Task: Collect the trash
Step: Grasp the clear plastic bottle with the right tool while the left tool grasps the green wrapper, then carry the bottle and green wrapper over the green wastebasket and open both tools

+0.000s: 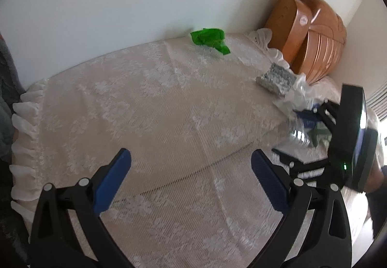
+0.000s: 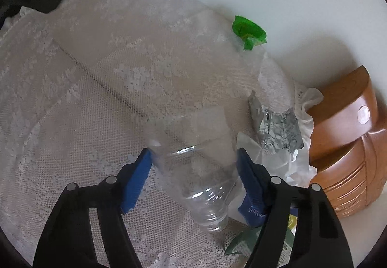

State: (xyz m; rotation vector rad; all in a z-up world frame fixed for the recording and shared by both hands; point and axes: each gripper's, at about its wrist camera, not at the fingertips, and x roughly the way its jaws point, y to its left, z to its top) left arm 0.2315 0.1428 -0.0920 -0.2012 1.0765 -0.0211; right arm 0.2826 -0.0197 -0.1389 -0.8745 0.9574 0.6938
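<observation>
A clear plastic bottle (image 2: 198, 161) sits right between the two blue pads of the right gripper (image 2: 194, 166). Its neck end points back toward the gripper and its wide bottom points away. The left pad (image 2: 136, 182) is at the bottle's side and the right pad (image 2: 250, 185) is at its other side, but the picture is too blurry to tell if they press on it or only sit next to it. Just past the right pad, ahead and to the right, lies a crumpled silver wrapper (image 2: 278, 127) on a piece of white plastic (image 2: 283, 164). Low down on the right, under that same finger, a green leafy scrap (image 2: 241, 241) peeks out. Far ahead of the right gripper, near the wall, lies a green wrapper (image 2: 248, 32). All of this rests on a white lace cover (image 2: 96, 74) with a frilly edge. Off to the right stands a brown wooden box (image 2: 348, 147), beside the frill. The left gripper (image 1: 191, 181) is spread wide with nothing between its blue pads, hanging over a bare part of the lace cover (image 1: 145, 110). From it, the green wrapper (image 1: 210, 39) is far ahead by the wall, the silver wrapper (image 1: 277, 78) is ahead and to the right, and the wooden box (image 1: 307, 35) is past that in the corner. The right gripper (image 1: 312, 132) shows at the far right edge of this view, and the bottle there is only a shiny blur.
</observation>
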